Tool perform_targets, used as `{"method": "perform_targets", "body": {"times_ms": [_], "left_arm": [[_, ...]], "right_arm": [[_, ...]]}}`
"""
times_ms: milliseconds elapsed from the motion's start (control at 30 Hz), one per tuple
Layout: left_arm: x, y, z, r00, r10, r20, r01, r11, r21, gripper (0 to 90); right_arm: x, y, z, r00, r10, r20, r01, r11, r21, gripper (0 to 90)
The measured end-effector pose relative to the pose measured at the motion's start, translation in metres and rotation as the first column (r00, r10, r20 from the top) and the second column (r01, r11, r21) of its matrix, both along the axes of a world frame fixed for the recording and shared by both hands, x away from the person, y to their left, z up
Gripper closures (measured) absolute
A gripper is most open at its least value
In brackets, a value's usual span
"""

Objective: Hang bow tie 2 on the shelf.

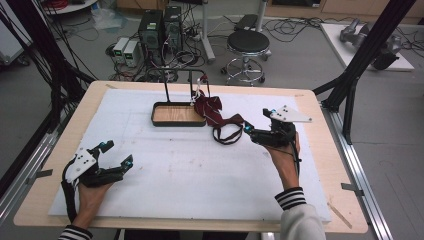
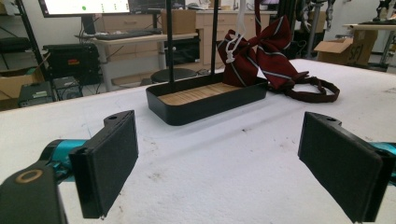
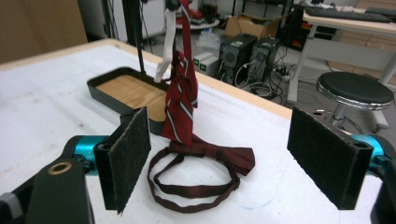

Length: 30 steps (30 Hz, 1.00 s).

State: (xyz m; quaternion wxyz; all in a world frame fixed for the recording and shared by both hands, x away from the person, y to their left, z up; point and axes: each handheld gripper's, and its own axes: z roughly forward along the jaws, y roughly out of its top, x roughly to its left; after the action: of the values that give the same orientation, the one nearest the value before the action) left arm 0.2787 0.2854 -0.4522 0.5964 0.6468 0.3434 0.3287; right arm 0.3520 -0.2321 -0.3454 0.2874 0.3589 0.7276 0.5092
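So the dark red striped bow tie (image 1: pixel 210 109) is hooked by its white plastic hanger clip (image 2: pixel 232 46) on the black metal stand (image 1: pixel 184 85) that rises out of the black tray with a wooden floor (image 1: pixel 176 114), up around 12 o'clock on the white-covered table (image 1: pixel 200 175). The bow droops over the tray's right rim, and its dark neck strap (image 3: pixel 194 179) trails off onto the table in a loose loop, probably because nothing is carrying that end. The right gripper (image 1: pixel 248 129) sits at roughly 3 o'clock, pointing at the strap with its jaws spread wide and nothing between them; in the right gripper view the loop lies just ahead of the pads. My guess is it's lined up there to pick up the slack strap. The left gripper (image 1: pixel 116 153) rests down at 8 o'clock, well apart from the tie, jaws also wide open and empty, looks like it's just parked out of the way.
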Motion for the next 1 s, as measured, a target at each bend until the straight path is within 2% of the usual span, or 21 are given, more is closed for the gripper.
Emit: {"method": "perform_targets", "body": {"times_ms": [300, 433, 700, 800, 1000], "left_arm": [[-0.001, -0.001, 0.000, 1.0000, 0.005, 0.009, -0.005, 1.0000, 0.002, 12.5], [-0.001, -0.001, 0.000, 1.0000, 0.005, 0.006, -0.005, 1.0000, 0.006, 13.0], [0.000, -0.001, 0.000, 1.0000, 0.005, 0.004, -0.005, 1.0000, 0.005, 13.0], [0.000, -0.001, 0.000, 1.0000, 0.006, 0.005, -0.006, 1.0000, 0.004, 13.0], [0.000, -0.001, 0.000, 1.0000, 0.006, 0.004, -0.006, 1.0000, 0.005, 13.0]], "right_arm": [[0.018, 0.009, -0.004, 0.9991, 0.005, -0.043, -0.007, 0.999, -0.052, 20.5], [0.030, 0.011, -0.005, 0.9976, 0.016, -0.067, -0.022, 0.995, -0.096, 21.7], [0.053, 0.015, 0.000, 0.9941, 0.029, -0.104, -0.044, 0.989, -0.144, 21.6], [0.059, 0.013, -0.002, 0.9946, 0.020, -0.101, -0.033, 0.991, -0.128, 21.6], [0.069, 0.008, -0.012, 0.9894, 0.001, -0.145, -0.020, 0.991, -0.130, 21.6]]}}
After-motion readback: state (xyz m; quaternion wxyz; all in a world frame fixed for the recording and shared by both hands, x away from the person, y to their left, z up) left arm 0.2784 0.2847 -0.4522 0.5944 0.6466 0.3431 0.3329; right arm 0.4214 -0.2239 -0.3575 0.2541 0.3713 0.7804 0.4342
